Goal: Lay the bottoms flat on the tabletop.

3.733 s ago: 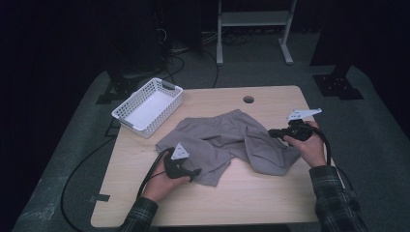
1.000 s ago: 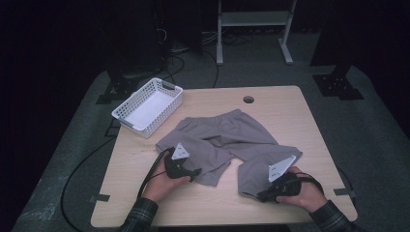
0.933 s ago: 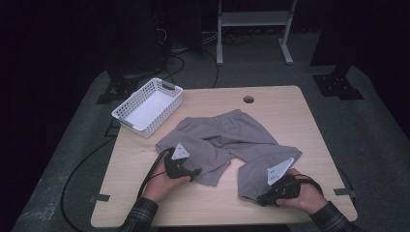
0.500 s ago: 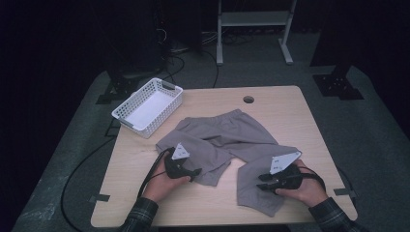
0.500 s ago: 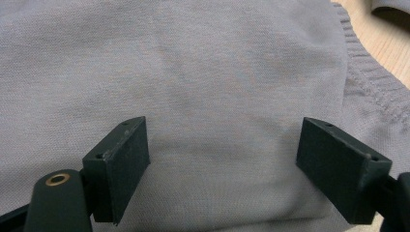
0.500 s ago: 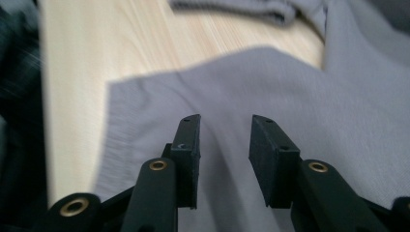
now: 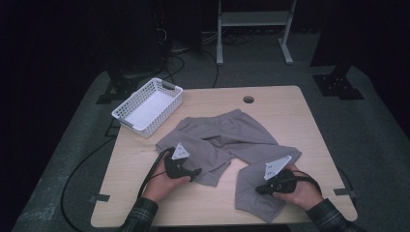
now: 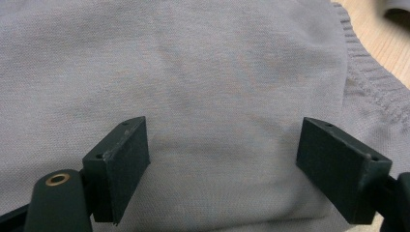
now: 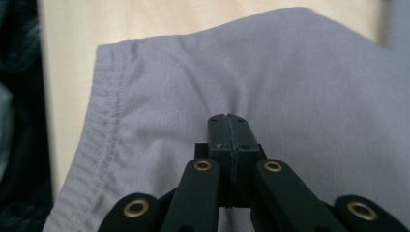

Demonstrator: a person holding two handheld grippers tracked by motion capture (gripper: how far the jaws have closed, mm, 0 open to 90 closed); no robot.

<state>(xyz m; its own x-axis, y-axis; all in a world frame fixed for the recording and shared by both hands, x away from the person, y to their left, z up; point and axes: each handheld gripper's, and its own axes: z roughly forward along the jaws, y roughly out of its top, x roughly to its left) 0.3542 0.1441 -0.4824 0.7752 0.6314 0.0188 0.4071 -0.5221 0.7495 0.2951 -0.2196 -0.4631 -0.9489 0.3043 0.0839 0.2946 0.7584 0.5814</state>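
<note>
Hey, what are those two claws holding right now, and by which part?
The left claw stands open over a leg of the grey shorts, gripping nothing. The right claw is shut, its tips on the other leg near the hem; whether cloth is pinched cannot be told.

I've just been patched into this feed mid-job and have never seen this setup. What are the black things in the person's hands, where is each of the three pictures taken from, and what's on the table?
There is no robot here. A person sits at a wooden table and holds a black two-jaw tool in each hand. The high view looks down from above the person's side, so the left tool shows at left and the right tool at right. The other two pictures come from cameras riding on the tools, looking along their jaws.

On the table lie grey shorts spread out, and a white basket at the far left corner.

The left tool rests on one leg of the shorts with its jaws wide apart, fabric lying flat between them. The right tool has just been closing; its jaws now meet on the other leg near its hem, and the cloth puckers toward the tips, though whether a fold is pinched is hard to tell.
</note>
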